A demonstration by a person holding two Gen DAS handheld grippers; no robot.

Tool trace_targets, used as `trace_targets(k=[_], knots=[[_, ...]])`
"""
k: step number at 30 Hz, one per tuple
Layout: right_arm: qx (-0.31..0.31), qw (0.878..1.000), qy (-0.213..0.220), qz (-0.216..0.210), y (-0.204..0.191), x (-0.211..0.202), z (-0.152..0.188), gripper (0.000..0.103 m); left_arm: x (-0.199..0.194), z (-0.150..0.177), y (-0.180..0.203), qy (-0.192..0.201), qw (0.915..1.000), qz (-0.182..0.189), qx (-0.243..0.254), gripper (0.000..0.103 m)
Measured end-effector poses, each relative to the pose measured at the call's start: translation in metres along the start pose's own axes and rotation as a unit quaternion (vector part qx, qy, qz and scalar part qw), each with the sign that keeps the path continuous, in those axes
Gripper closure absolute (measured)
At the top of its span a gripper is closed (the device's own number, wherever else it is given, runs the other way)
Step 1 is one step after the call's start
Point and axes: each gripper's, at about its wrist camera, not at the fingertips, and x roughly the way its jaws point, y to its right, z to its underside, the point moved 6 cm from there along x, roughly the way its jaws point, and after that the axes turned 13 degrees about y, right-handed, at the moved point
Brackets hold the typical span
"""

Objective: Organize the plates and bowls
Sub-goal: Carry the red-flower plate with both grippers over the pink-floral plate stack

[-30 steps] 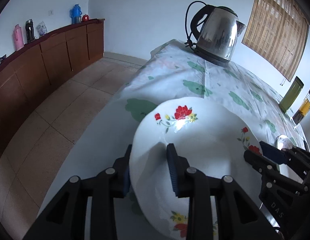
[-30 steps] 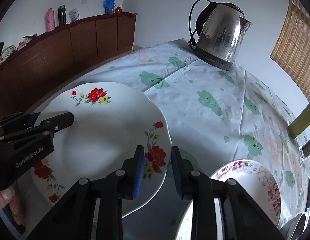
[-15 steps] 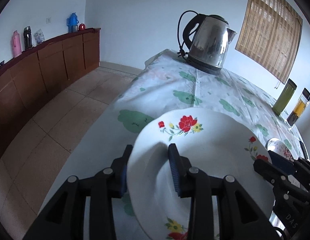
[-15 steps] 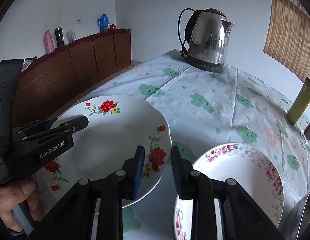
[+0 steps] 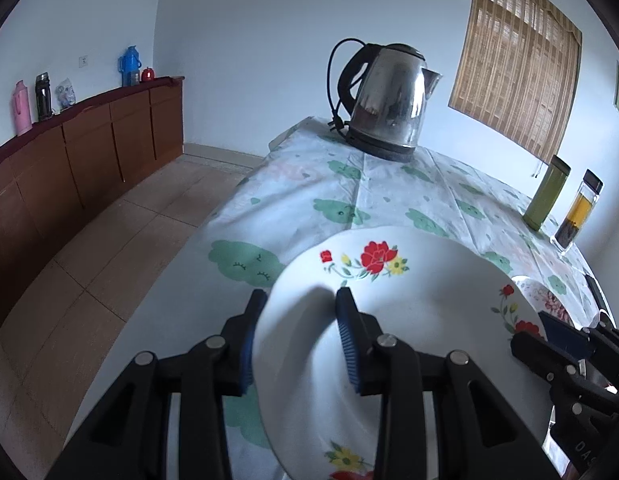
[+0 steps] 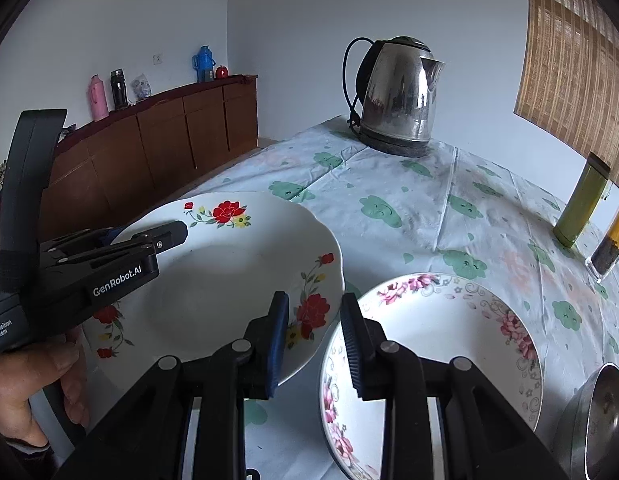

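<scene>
Floral tablecloth (image 6: 409, 208), red-flower plate (image 6: 229, 276) raised higher than before — both tools gripping

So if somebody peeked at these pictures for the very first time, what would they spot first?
Probably the white plate with red flowers, lifted off the table and pinched on opposite edges by the left gripper and the right gripper. Next, the shiny steel kettle at the far end of the cloud-patterned tablecloth. A pink-flowered plate lies flat just right of the held one.
</scene>
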Motion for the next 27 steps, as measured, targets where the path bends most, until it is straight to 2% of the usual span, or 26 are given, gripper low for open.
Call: trace_targets(k=[5, 12, 27], knots=[[0.010, 1.000, 0.008, 0.002, 0.008, -0.012, 0.005, 0.074, -0.007, -0.004, 0.012, 0.017, 0.9997, 0.010, 0.017, 0.070], [0.021, 1.000, 0.014, -0.002, 0.016, -0.022, 0.009, 0.074, -0.007, -0.002, 0.021, 0.017, 0.9993, 0.025, 0.019, 0.070], [0.040, 0.999, 0.033, 0.005, 0.039, -0.043, 0.010, 0.074, -0.027, -0.011, 0.054, 0.046, 0.9974, 0.027, 0.048, 0.070]])
